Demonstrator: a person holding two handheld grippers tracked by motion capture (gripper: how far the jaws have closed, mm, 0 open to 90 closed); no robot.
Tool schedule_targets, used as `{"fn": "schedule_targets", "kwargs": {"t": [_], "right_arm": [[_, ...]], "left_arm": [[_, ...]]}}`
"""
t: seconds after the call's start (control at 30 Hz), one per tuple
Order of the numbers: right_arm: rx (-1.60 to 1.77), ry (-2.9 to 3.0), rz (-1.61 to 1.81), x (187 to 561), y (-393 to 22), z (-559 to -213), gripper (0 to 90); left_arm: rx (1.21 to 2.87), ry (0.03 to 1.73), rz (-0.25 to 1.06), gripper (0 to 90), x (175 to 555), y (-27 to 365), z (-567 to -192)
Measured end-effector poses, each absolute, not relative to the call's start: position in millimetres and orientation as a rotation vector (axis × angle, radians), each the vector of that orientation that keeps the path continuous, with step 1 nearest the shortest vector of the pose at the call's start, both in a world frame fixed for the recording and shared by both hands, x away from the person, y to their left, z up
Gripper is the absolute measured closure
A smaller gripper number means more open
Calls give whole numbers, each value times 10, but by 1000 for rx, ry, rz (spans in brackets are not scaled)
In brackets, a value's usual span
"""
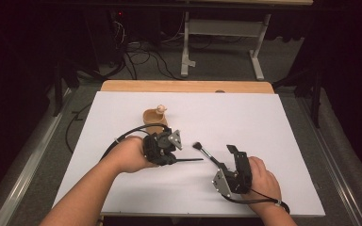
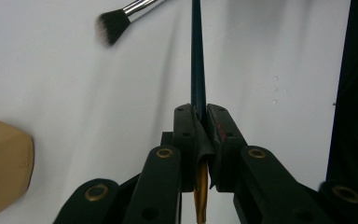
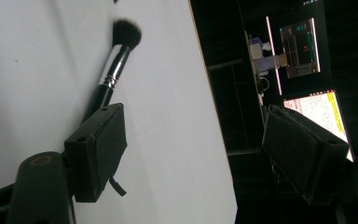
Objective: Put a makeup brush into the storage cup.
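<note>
Left gripper jaws pinch a thin stiff pencil pointing to 3 o'clock; right gripper jaws spread around a light, slippery makeup brush on the desk; grip mid-handle.

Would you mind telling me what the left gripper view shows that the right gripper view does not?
Left gripper view: a thin dark brush handle clamped between the shut jaws of the left hand-held gripper, and a tan wooden holder at the left edge.

Right gripper view: the right hand-held gripper with its jaws apart, nothing between them, and lit screens in the dark background.

Both: the makeup brush with black bristles, lying on the white table sheet.
</note>
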State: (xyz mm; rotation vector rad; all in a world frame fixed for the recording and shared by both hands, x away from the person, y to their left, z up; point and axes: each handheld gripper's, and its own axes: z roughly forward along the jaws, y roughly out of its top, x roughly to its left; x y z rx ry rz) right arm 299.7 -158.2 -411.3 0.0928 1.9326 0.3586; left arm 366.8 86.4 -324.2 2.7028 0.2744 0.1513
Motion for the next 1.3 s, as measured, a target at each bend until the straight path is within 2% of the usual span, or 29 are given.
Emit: {"fn": "schedule_targets", "kwargs": {"t": [0.23,0.67,1.3], "right_arm": [[24,1942,366,2962,-1504,-4113,298],[-15,1964,364,2928,-1428,-4167,337],[-51,2012,374,2906,-1381,-4225,557]], "left_arm": [[2694,265,152,827,3674,819,-3254],[2683,242,143,827,3673,704,-3256],[2682,219,137,827,3679,559,-3273]]}}
